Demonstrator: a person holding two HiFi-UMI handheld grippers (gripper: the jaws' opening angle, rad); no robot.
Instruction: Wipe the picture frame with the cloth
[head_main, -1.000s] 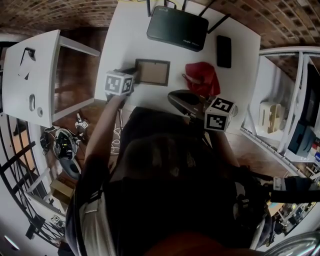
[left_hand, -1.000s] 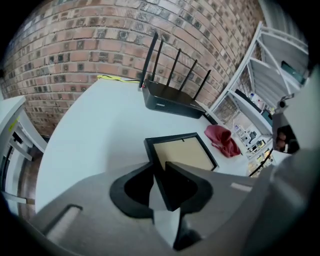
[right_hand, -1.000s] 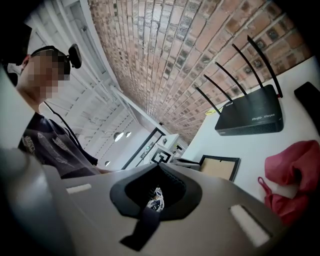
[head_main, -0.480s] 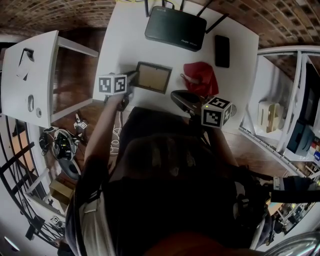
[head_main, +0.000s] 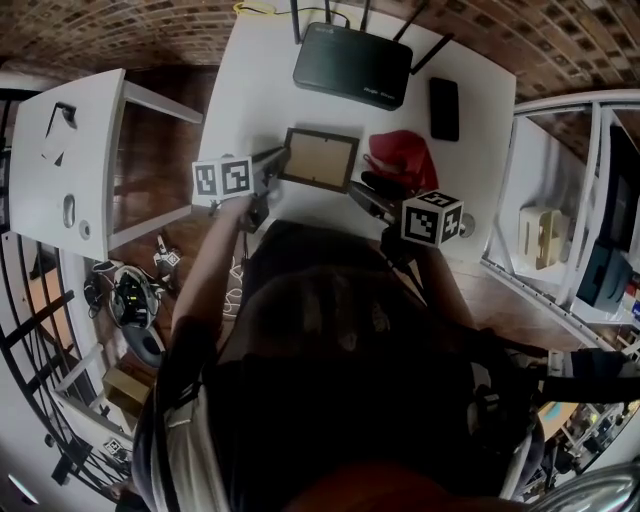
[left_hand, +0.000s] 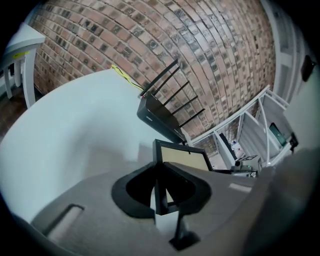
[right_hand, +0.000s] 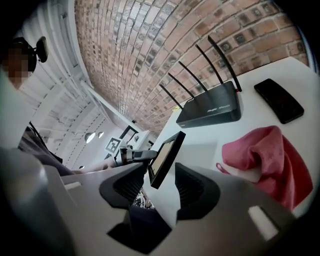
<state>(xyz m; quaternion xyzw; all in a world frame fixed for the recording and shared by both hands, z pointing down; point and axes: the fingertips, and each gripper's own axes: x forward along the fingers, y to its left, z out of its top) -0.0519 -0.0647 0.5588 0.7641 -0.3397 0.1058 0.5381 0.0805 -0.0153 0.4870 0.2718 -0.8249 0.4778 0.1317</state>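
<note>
Head view: picture frame (head_main: 322, 158) sits tilted at centre of the white table (head_main: 250, 90), with the left gripper (head_main: 278, 158) clamped on its left edge. Right gripper (head_main: 366, 188), jaws just opened, straddles its right corner. Red cloth (head_main: 405, 158) lies just right; router (head_main: 352, 65) and phone (head_main: 444, 108) are above.

A black router (head_main: 352, 65) and a phone (head_main: 444, 108) lie on the white table (head_main: 250, 100) beyond the picture frame (head_main: 320, 160), the left gripper (head_main: 277, 158) just closed on its left edge, the right gripper (head_main: 368, 190), jaws just opened, at its near right corner beside the red cloth (head_main: 405, 155)
</note>
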